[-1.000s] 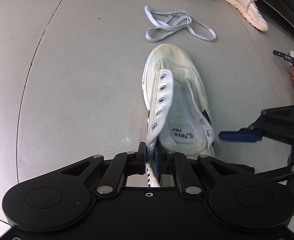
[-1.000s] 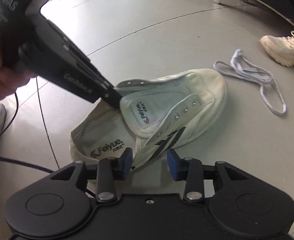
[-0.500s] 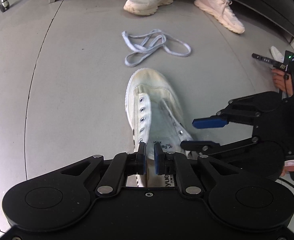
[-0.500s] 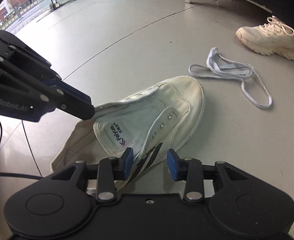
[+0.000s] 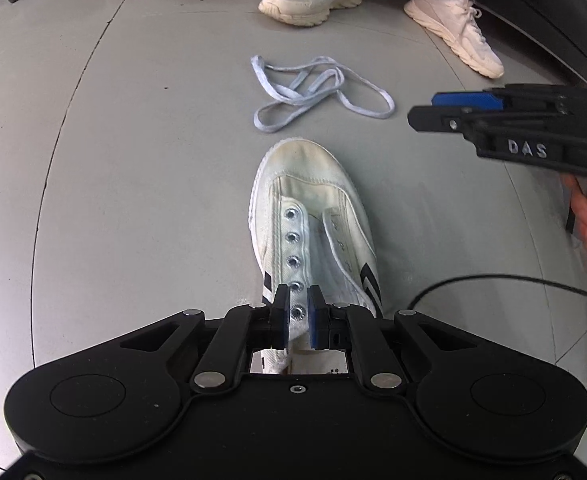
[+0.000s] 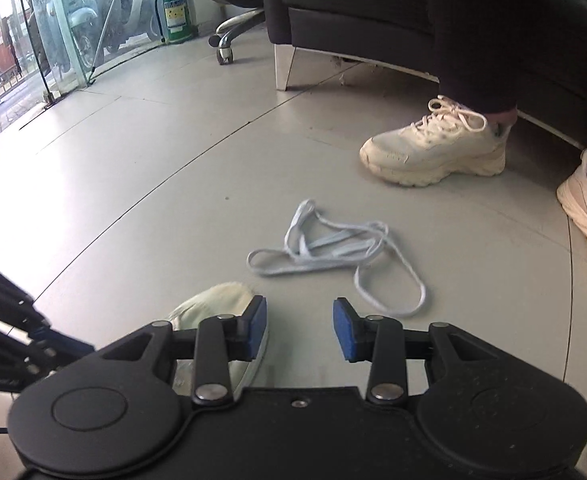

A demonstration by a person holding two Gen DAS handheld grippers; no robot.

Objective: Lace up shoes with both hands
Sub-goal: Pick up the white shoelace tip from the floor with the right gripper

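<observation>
A white canvas shoe (image 5: 313, 208) without a lace lies on the grey floor, toe pointing away. My left gripper (image 5: 297, 316) is shut on the shoe's left eyelet flap (image 5: 293, 248) near its top eyelets. A pale blue shoelace (image 5: 313, 94) lies loose in a tangle just beyond the toe; it also shows in the right wrist view (image 6: 333, 252). My right gripper (image 6: 299, 330) is open and empty, above the floor right of the shoe, facing the lace. It shows in the left wrist view (image 5: 453, 110) at the right. The shoe's toe (image 6: 213, 304) peeks by its left finger.
A seated person's two cream sneakers (image 6: 437, 148) (image 5: 457, 36) rest on the floor beyond the lace. A dark sofa with a metal leg (image 6: 285, 68) and an office chair base (image 6: 229, 36) stand behind. A black cable (image 5: 493, 280) runs across the floor right of the shoe.
My right gripper has lifted off the shoe's side and swung forward toward the lace. My left gripper keeps its hold on the eyelet flap, and the shoe has turned more upright.
</observation>
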